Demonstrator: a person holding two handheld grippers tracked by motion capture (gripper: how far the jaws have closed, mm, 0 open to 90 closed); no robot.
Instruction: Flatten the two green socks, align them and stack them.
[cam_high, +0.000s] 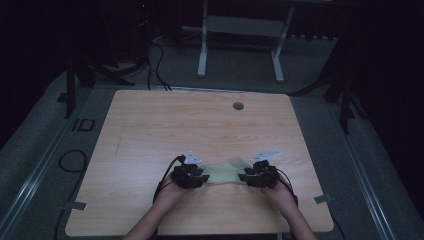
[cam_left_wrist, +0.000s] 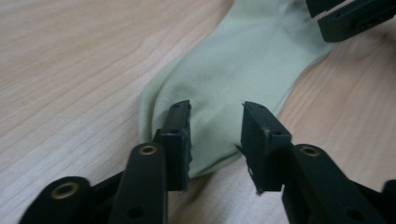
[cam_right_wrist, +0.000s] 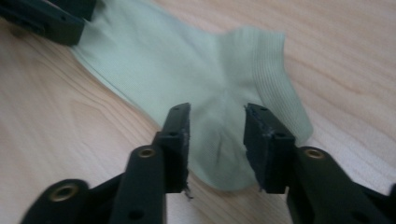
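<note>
- Fingers (cam_left_wrist: 173, 135) of the left gripper (cam_left_wrist: 215, 135) stand apart with a clear gap, astride the rounded toe end of a pale green knitted ankle sock (cam_left_wrist: 243, 70); cloth lies between the pads, and they do not press on it.
- Fingers (cam_right_wrist: 175, 140) of the right gripper (cam_right_wrist: 217, 140) stand apart the same way, over the heel end of the sock (cam_right_wrist: 187, 65), just beside its ribbed cuff (cam_right_wrist: 275, 79) — the cloth between these pads lies flat and unpinched too.
- From the high view, the sock (cam_high: 223, 172) lies flat on the near middle of the light wooden tabletop (cam_high: 200, 120), stretched crosswise between the two grippers.
- Left gripper (cam_high: 196, 177) sits at the sock's left end and right gripper (cam_high: 250, 177) at its right end — each points inward toward the other, with a grey three-cornered plate on top.
- Each gripper view catches the other gripper's black jaw at the far end of the sock.
- Both forearms come in from the near edge of the table, and black cables trail back from the grippers.
- Farther off, a small round grey grommet (cam_high: 238, 106) is set in the tabletop near its far edge, well apart from the sock.
- Beyond the table, a white metal frame (cam_high: 240, 45) stands on the dark grey floor.
</note>
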